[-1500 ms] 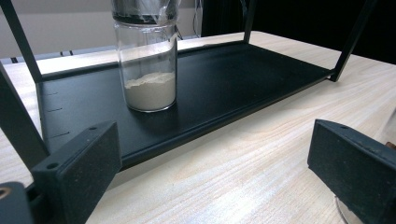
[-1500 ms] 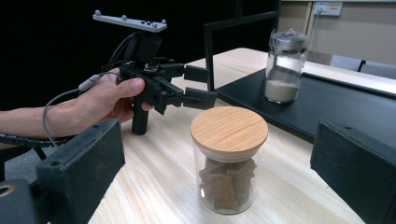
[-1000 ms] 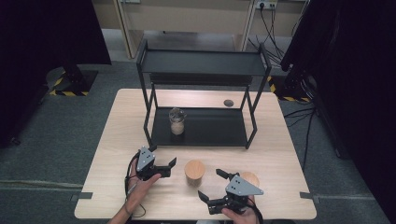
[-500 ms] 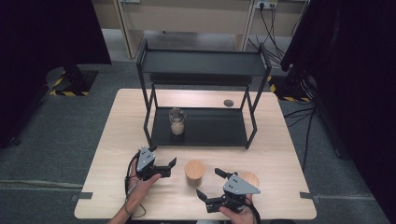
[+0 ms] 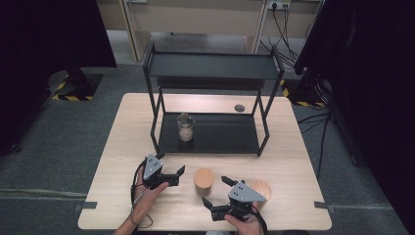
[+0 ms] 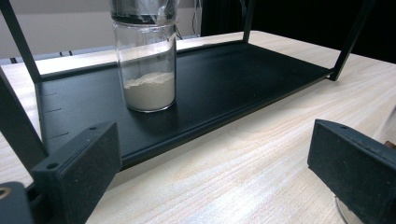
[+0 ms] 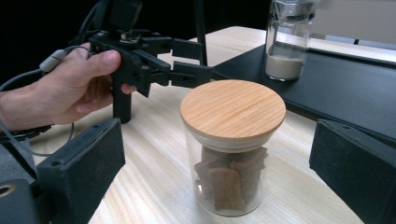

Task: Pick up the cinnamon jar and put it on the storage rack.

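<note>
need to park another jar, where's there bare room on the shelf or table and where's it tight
The lower shelf is bare right of the powder jar, up to its right posts. The table is bare left of the rack. It is crowded along the near edge: left gripper, lidded jar, right gripper and a second wooden lid sit close together.

Pale wood-grain table (image 5: pixel 122 161) showing under matte black rack (image 5: pixel 210 132) — clear jar (image 7: pixel 232 144) ahead of right jaws wearing tan bamboo lid, holding brown pieces — clear bottle (image 6: pixel 145 60) beyond left jaws holding beige powder.
</note>
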`<state>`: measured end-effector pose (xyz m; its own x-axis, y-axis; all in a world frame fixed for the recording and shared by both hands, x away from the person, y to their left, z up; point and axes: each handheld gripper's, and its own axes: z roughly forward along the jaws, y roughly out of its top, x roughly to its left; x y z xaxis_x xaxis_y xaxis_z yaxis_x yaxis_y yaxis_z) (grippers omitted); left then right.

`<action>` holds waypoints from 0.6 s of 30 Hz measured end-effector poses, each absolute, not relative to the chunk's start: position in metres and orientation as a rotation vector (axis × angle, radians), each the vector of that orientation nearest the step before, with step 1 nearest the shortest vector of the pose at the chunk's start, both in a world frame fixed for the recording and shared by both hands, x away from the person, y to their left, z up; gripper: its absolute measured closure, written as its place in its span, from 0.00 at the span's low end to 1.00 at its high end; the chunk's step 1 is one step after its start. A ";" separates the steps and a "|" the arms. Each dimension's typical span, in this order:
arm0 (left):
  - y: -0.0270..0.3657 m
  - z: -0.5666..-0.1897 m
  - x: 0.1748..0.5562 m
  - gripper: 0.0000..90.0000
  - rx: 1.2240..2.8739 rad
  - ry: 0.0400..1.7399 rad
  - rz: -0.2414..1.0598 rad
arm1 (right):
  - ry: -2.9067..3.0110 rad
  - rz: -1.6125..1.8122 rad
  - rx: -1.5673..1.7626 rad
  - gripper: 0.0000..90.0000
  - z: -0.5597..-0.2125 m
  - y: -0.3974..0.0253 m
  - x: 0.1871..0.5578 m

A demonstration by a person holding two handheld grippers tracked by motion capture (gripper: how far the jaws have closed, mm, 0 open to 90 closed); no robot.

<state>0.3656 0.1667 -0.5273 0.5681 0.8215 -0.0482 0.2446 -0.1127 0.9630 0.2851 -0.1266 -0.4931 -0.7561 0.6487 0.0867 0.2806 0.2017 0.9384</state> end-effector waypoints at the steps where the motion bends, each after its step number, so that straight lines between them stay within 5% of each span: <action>1: 0.167 -0.527 0.366 0.03 1.655 0.906 0.627 | 2.155 1.570 0.878 0.04 -0.494 -0.127 0.286; 18: 0.165 -0.527 0.366 0.03 1.662 0.896 0.629 | 2.152 1.527 0.889 0.04 -0.503 -0.116 0.292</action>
<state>0.3656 0.1654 -0.5272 0.5742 0.8178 -0.0401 0.2405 -0.1216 0.9630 0.2920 -0.1156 -0.5026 -0.7397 0.6694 0.0690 0.2863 0.2203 0.9325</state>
